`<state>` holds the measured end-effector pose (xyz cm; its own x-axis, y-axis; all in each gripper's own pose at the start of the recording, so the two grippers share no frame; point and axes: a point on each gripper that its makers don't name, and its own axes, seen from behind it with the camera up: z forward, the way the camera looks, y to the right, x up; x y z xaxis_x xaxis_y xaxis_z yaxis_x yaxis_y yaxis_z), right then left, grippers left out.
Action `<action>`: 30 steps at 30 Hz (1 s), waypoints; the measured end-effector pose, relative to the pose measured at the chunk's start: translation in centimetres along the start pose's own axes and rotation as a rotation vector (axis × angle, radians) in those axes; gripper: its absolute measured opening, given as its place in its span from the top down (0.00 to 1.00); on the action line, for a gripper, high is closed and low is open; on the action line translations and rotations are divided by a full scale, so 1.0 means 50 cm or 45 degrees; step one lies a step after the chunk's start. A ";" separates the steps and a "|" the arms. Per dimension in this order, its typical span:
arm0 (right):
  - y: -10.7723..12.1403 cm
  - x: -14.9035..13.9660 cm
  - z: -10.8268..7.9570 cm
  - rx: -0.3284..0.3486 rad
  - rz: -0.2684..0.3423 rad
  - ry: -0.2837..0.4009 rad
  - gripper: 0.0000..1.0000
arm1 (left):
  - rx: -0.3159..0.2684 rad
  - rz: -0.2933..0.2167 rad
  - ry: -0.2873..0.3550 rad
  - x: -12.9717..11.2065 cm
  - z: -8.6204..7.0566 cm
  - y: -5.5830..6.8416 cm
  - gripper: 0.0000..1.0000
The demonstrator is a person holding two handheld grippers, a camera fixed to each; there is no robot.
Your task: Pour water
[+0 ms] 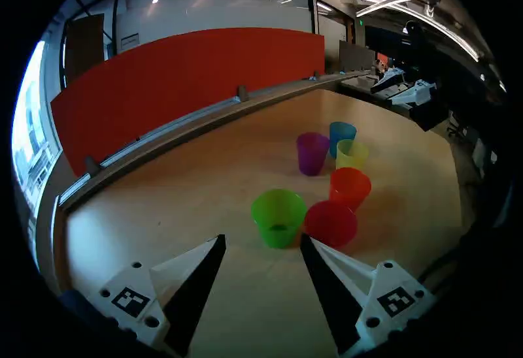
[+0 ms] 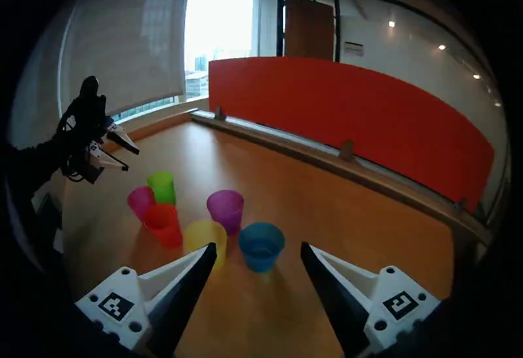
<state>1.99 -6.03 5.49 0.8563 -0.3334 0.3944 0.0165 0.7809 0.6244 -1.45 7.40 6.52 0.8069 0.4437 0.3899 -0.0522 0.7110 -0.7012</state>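
Note:
Six plastic cups stand in a cluster on the wooden table (image 1: pixel 196 195). In the left gripper view the green cup (image 1: pixel 278 217) is nearest, just ahead of my open left gripper (image 1: pixel 261 239). Beside it stands a pink-red cup (image 1: pixel 330 223), then orange (image 1: pixel 350 187), yellow (image 1: pixel 351 154), purple (image 1: pixel 312 152) and blue (image 1: pixel 342 136) cups. In the right gripper view the blue cup (image 2: pixel 261 245) stands right between the tips of my open right gripper (image 2: pixel 258 247), untouched. The left gripper (image 2: pixel 108 142), held by a hand, hovers beyond the green cup (image 2: pixel 161 187).
A red partition (image 1: pixel 189 77) on a rail runs along the table's far edge. A bright window (image 2: pixel 219 31) lies behind it. Other desks with equipment (image 1: pixel 405 90) stand past the table's end. Bare wood surrounds the cups (image 2: pixel 366 221).

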 end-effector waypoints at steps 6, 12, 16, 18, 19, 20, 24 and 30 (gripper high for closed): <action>0.000 -0.009 0.025 0.013 0.013 -0.010 0.00 | -0.025 0.003 -0.037 -0.016 0.014 0.001 0.16; 0.002 -0.020 0.046 0.021 0.019 -0.019 0.00 | -0.047 0.024 -0.074 -0.032 0.029 0.007 0.16; 0.002 -0.033 0.061 0.026 0.022 -0.031 0.00 | -0.063 0.034 -0.094 -0.042 0.040 0.010 0.16; 0.002 -0.040 0.067 0.029 0.021 -0.038 0.00 | -0.068 0.036 -0.102 -0.047 0.045 0.011 0.16; 0.002 -0.044 0.070 0.030 0.019 -0.043 0.00 | -0.069 0.038 -0.107 -0.049 0.048 0.011 0.16; 0.002 -0.048 0.072 0.032 0.017 -0.048 0.00 | -0.069 0.040 -0.111 -0.051 0.051 0.011 0.16; 0.004 -0.059 0.081 0.030 0.002 -0.064 0.00 | -0.072 0.043 -0.120 -0.054 0.060 0.010 0.16; 0.002 -0.069 0.094 0.039 -0.001 -0.076 0.00 | -0.080 0.038 -0.129 -0.058 0.073 0.009 0.16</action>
<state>-3.38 -7.26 7.37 0.8240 -0.3659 0.4326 0.0009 0.7643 0.6448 -5.97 8.42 7.24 0.7419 0.5192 0.4243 -0.0356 0.6625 -0.7482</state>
